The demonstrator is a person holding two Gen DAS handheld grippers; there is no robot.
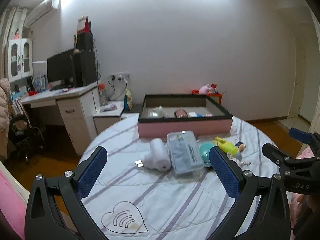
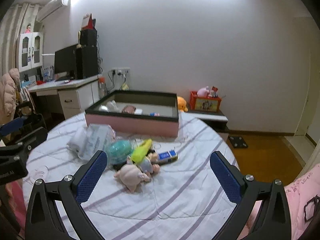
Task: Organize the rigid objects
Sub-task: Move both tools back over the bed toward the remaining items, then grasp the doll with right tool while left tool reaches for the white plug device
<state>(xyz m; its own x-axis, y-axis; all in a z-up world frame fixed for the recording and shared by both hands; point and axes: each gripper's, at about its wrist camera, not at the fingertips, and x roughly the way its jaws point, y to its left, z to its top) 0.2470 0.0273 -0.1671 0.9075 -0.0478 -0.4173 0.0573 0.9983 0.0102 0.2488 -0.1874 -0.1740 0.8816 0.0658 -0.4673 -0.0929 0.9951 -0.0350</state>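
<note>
Small rigid objects lie clustered on a striped bedspread (image 1: 160,200): a white plug adapter (image 1: 157,156), a clear plastic case (image 1: 185,153), a teal ball (image 2: 119,151), a yellow-green toy (image 2: 142,150) and a blue box (image 2: 167,156). Behind them sits a pink tray (image 1: 185,128). The left gripper (image 1: 158,163) and right gripper (image 2: 158,168) hover ahead of the cluster, jaws spread wide, holding nothing.

The bed cover (image 1: 160,196) is white with lilac stripes and a stitched heart outline, and the storage box (image 1: 185,129) on it is pink outside with a black rim. Before the box lie a white plug-in device (image 1: 158,156), a clear case (image 1: 185,156) with grey-blue contents, a teal ball (image 2: 119,152), a yellow-green toy (image 2: 141,152), a pale pink plush pig (image 2: 131,177) and a blue card pack (image 2: 167,156). Both tongs have black arms with blue textured pads (image 1: 93,172).
</note>
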